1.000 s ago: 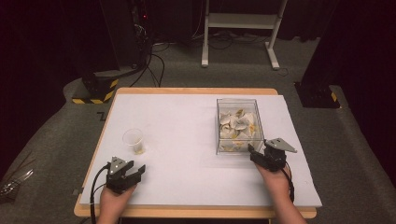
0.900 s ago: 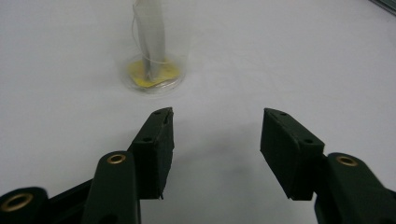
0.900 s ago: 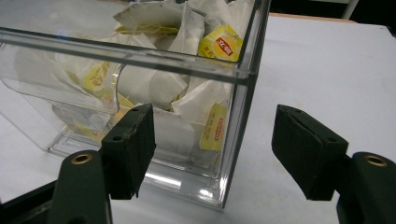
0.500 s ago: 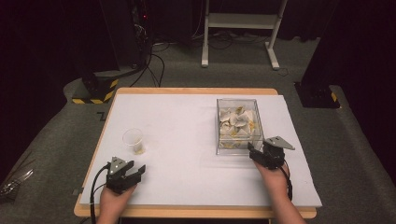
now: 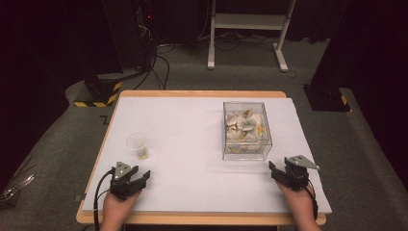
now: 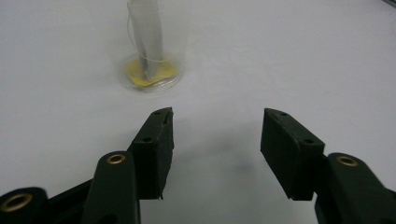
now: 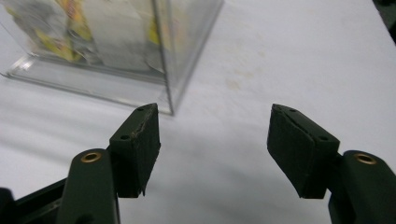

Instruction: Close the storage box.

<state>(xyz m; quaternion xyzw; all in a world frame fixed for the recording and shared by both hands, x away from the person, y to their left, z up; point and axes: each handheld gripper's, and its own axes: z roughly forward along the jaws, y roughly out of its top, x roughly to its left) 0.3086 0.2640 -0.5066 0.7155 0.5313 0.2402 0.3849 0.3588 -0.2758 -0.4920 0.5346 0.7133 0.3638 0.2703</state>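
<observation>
A small clear plastic cup [image 5: 138, 144] stands on the white table at the left, with a white packet and something yellow in its bottom [image 6: 148, 56]. A clear plastic box [image 5: 246, 144] at the right holds several white and yellow packets [image 7: 107, 42]. My left gripper [image 5: 143, 177] rests near the front edge, below the cup. Its jaws stand open and hold nothing [image 6: 215, 140], pointing at the cup from a short way off. My right gripper [image 5: 273, 171] sits just off the box's near right corner, open with nothing between its jaws [image 7: 212, 140].
The white sheet covers a wooden table [image 5: 202, 94], with dark floor all round. A white metal stand [image 5: 245, 29] and black equipment with cables [image 5: 144, 38] lie beyond the far edge. Bare white surface stretches between the cup and the box.
My right gripper has drawn back from the box's near corner toward the front edge and slightly right. The left gripper, cup and box have stayed where they were.
</observation>
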